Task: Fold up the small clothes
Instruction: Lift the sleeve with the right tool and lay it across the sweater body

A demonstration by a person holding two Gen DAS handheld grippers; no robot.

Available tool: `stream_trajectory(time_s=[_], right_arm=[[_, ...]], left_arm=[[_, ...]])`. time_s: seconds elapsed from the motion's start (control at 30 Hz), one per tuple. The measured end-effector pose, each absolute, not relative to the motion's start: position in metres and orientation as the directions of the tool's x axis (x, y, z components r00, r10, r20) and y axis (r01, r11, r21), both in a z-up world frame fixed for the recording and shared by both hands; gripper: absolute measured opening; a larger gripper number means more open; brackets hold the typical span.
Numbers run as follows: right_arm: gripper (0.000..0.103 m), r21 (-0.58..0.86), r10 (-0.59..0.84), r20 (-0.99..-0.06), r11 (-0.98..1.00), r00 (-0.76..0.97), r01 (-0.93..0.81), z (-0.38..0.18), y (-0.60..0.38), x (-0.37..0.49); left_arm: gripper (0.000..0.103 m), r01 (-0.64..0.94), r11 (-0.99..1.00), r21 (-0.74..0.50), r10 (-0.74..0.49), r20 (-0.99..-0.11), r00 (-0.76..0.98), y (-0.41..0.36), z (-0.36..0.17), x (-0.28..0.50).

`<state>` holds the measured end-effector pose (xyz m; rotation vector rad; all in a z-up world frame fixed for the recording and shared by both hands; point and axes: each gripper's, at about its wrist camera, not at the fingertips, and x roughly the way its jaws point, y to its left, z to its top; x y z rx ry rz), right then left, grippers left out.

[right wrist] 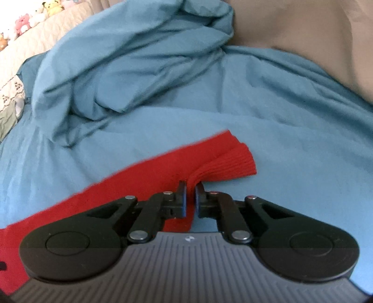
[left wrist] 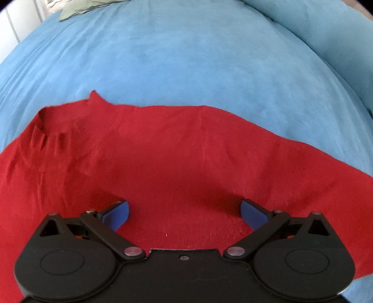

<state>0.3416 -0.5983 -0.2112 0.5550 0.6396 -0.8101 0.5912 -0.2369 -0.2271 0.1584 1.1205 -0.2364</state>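
A red knit garment [left wrist: 163, 151] lies spread on the blue bedsheet [left wrist: 186, 58]. Its ribbed collar [left wrist: 44, 130] is at the left in the left wrist view. My left gripper [left wrist: 184, 209] is open, its blue pads wide apart just above the garment's body. In the right wrist view a red sleeve [right wrist: 163, 167] runs from lower left to its ribbed cuff [right wrist: 233, 163]. My right gripper [right wrist: 191, 198] is shut on the sleeve just behind the cuff.
A bunched blue blanket [right wrist: 130, 70] is heaped behind the sleeve. A beige surface [right wrist: 303, 35] lies at the far right. Plush toys [right wrist: 35, 16] sit on a quilted cover at the far left. A green cloth [left wrist: 74, 9] lies at the bed's far edge.
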Motion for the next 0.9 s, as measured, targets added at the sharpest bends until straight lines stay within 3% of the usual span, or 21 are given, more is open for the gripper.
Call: stream_trajectory(time_s=[0.27, 0.53, 0.73, 0.9], right_arm=[[0.022, 0.221, -0.413, -0.608, 0.732, 0.678, 0.644, -0.126, -0.545, 0.395], [0.021, 0.270, -0.120, -0.496, 0.920, 0.860, 0.284, -0.050, -0.417, 0.482], [0.021, 0.299, 0.198, -0.497, 0.953, 0.845, -0.048, -0.083, -0.269, 0.527], [0.021, 0.203, 0.296, -0.619, 0.955, 0.728, -0.216, -0.161, -0.177, 0.538]], left_arm=[[0.103, 0.247, 0.964, -0.095, -0.195, -0.885, 0.424, -0.190, -0.179, 0.598], [0.103, 0.202, 0.979, 0.039, -0.091, -0.798, 0.595, -0.077, -0.104, 0.588], [0.103, 0.064, 0.996, 0.062, 0.009, -0.791, 0.612, 0.018, -0.112, 0.573], [0.103, -0.022, 1.000, -0.004, 0.009, -0.834, 0.552, 0.071, -0.147, 0.559]])
